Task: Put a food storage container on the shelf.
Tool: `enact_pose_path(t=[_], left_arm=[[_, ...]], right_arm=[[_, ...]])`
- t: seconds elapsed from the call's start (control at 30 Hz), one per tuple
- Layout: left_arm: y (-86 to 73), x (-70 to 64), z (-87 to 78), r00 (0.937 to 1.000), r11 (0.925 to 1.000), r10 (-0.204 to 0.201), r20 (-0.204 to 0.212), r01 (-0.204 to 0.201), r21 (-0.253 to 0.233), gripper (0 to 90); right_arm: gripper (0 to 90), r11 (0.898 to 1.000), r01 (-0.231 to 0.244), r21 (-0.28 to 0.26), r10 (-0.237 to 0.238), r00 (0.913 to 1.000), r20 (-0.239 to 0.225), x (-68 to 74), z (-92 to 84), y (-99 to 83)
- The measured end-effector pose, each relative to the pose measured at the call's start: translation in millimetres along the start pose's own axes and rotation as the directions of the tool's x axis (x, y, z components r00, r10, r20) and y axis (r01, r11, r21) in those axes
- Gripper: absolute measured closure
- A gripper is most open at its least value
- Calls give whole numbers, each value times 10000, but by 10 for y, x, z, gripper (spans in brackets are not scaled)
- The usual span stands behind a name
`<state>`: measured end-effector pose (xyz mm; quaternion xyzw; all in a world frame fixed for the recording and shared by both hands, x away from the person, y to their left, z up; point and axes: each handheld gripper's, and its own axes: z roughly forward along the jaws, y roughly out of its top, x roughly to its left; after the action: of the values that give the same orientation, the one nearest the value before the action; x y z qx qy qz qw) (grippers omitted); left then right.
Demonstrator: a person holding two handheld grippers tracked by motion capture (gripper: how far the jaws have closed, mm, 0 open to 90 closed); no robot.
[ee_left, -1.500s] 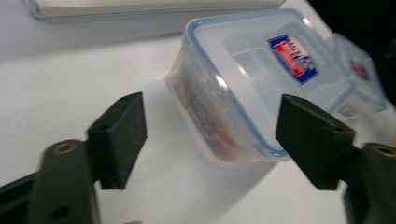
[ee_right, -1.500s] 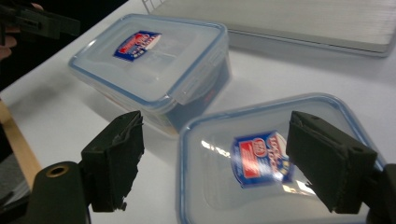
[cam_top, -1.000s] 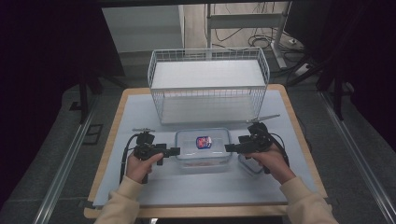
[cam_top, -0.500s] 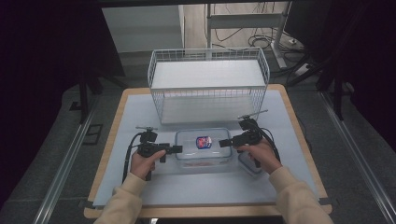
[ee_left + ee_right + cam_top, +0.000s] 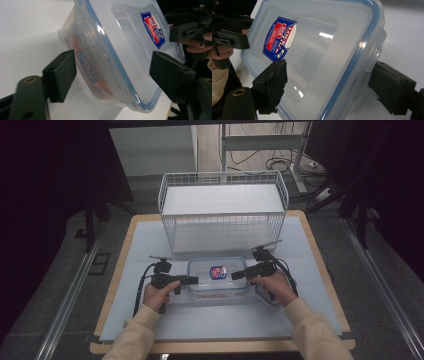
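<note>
High view: right gripper [image 5: 235, 275] has closed in on the container [image 5: 218, 274].

place: lab / recording rig, not a home | counter [image 5: 320, 270]: wood-edged top under a pale mat, set apart on grey floor | floor rails [image 5: 65, 300] along both sides | dark curtains [image 5: 45, 180] left and right | cables [image 5: 270, 160] loose on floor behind, by a metal desk frame [image 5: 295, 150]

Between the black left claw [image 5: 192, 280] and right claw [image 5: 236, 275]: clear container [image 5: 218, 276], blue-rimmed lid, red-and-blue label [image 5: 217, 271]; white wire basket [image 5: 223, 210] beyond.
</note>
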<state>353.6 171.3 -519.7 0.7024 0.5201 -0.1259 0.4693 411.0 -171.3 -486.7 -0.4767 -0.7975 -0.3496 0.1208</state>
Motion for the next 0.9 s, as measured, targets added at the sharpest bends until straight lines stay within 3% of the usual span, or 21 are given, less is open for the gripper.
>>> enact_pose_path(t=[0.2,0.33,0.67,0.9], left_arm=[[-8,-13,14,9997,9997,-222,110,222,-40,294],[-14,-60,-5,9997,9995,-222,-80,221,-208,314],[-90,-133,-101,9997,9963,-167,-203,149,-844,419],[-101,-198,-154,9987,9924,182,-466,-237,-1204,459]], right_arm=[[257,9982,-513,-295,498,9975,-498,-85,-48,-44],[294,9978,-548,-377,527,9971,-555,-85,-82,-58],[380,9953,-371,-897,330,9984,-467,-5,-189,-133],[426,9913,-38,-1315,-17,9991,-417,44,-251,-167]])
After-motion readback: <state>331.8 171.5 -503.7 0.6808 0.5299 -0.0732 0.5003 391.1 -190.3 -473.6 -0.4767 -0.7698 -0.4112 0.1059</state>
